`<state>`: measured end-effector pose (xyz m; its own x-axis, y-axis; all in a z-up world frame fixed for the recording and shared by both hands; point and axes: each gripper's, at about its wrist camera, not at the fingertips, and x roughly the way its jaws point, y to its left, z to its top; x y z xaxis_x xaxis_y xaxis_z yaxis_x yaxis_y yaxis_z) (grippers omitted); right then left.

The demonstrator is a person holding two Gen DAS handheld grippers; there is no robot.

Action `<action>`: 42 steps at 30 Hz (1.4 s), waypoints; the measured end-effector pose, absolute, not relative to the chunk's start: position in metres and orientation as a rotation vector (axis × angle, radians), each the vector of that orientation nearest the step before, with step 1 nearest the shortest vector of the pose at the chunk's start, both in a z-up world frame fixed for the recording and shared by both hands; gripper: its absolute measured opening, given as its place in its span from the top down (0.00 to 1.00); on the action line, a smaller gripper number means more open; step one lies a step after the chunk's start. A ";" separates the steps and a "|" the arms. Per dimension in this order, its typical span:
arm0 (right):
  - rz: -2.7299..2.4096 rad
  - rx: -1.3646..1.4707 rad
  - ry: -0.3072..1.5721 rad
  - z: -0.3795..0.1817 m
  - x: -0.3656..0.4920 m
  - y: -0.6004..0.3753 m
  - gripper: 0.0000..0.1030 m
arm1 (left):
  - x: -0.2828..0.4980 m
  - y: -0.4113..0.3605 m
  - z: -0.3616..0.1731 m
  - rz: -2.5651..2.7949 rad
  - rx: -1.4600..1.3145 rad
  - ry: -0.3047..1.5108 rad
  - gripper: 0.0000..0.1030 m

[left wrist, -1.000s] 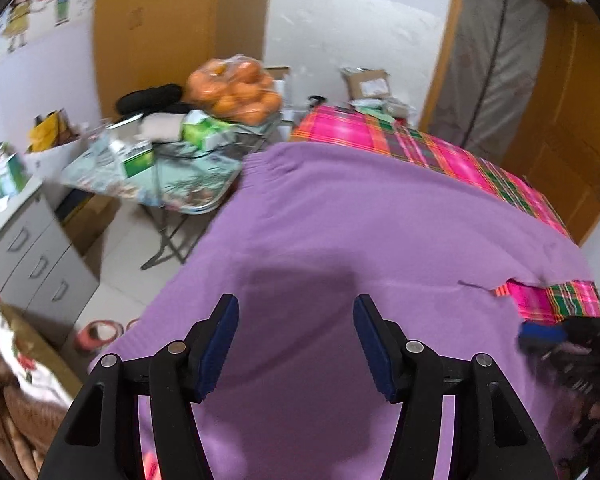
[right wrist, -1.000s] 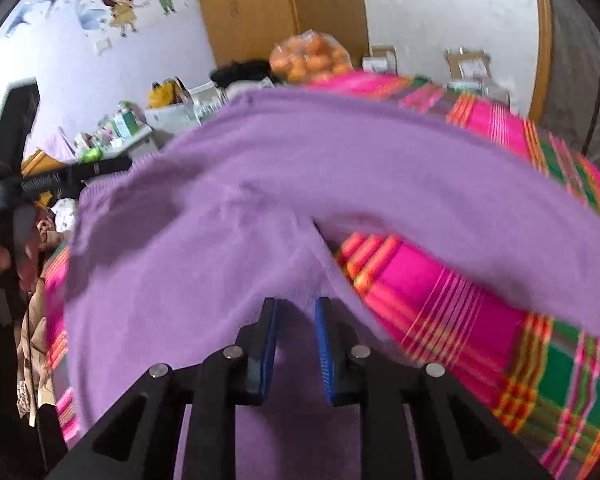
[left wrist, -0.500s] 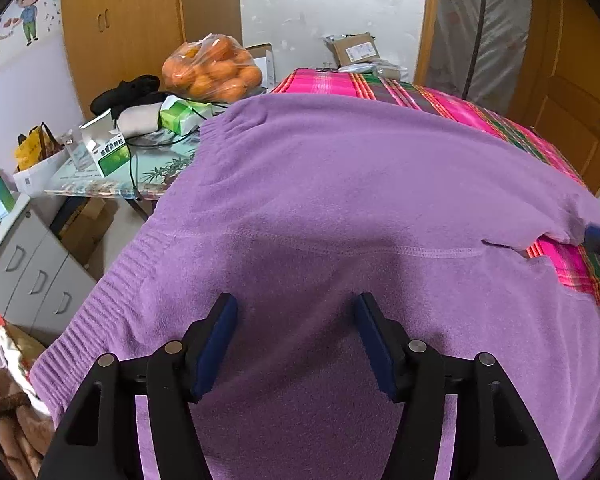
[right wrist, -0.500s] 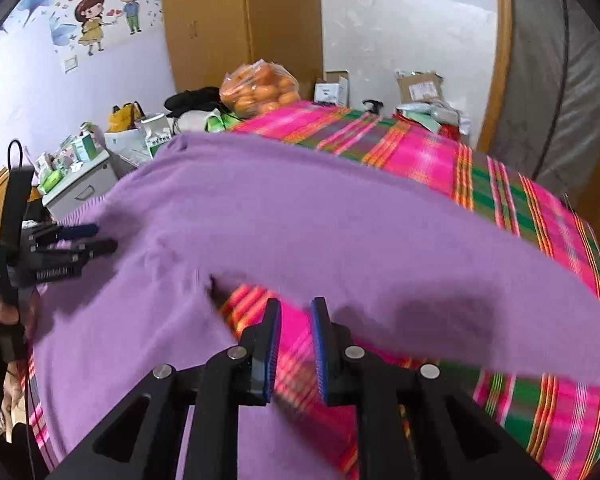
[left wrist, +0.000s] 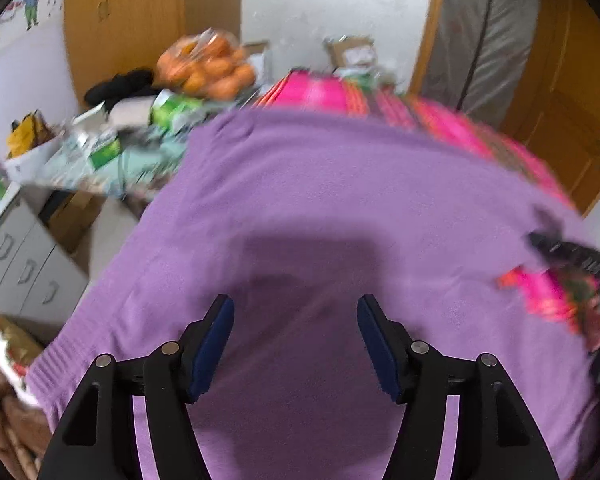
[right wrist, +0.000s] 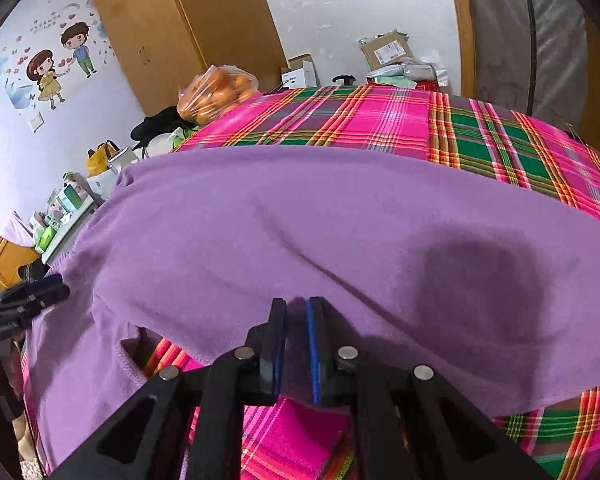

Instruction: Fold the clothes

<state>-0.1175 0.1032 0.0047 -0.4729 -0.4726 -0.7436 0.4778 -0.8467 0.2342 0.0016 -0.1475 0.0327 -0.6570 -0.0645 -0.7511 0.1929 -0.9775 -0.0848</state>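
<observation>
A purple sweater (left wrist: 340,200) lies spread flat on a pink and green plaid bedspread (right wrist: 380,120). My left gripper (left wrist: 296,320) hovers open over the sweater's body near the ribbed hem, with nothing between its pads. My right gripper (right wrist: 297,308) sits at the lower edge of the sleeve (right wrist: 380,280); its jaws are closing, narrow, with the sleeve's edge between the tips and a gap still showing. The right gripper (left wrist: 568,254) also appears at the right edge of the left wrist view, and the left gripper (right wrist: 32,292) at the left edge of the right wrist view.
A bag of oranges (left wrist: 208,68) and small boxes crowd a side table (left wrist: 100,152) left of the bed. Grey drawers (left wrist: 24,264) stand below it. A wooden wardrobe (right wrist: 188,20) and a door (left wrist: 560,100) are behind. Parcels (right wrist: 388,52) lie at the bed's far end.
My right gripper has slid right from the armpit along the sleeve's lower edge, and its jaws have narrowed. The left gripper has shifted a little over the sweater and stays open.
</observation>
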 end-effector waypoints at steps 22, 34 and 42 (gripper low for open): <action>-2.249 1.171 -0.104 0.002 -0.119 0.115 0.87 | -0.074 -0.127 0.027 -2.732 1.272 0.135 0.33; -2.302 1.184 0.094 0.009 -0.111 0.093 0.79 | -0.085 -0.207 0.050 -2.561 1.204 0.586 0.33; -2.290 1.141 0.184 0.042 -0.126 0.071 0.77 | -0.134 -0.228 0.048 -2.539 1.251 0.614 0.33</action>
<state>-0.1258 0.0709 0.0425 -0.4747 -0.4282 -0.7690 0.5456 -0.8287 0.1247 -0.1341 -0.2284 0.0478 -0.6029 -0.0325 -0.7972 0.3930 -0.8816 -0.2613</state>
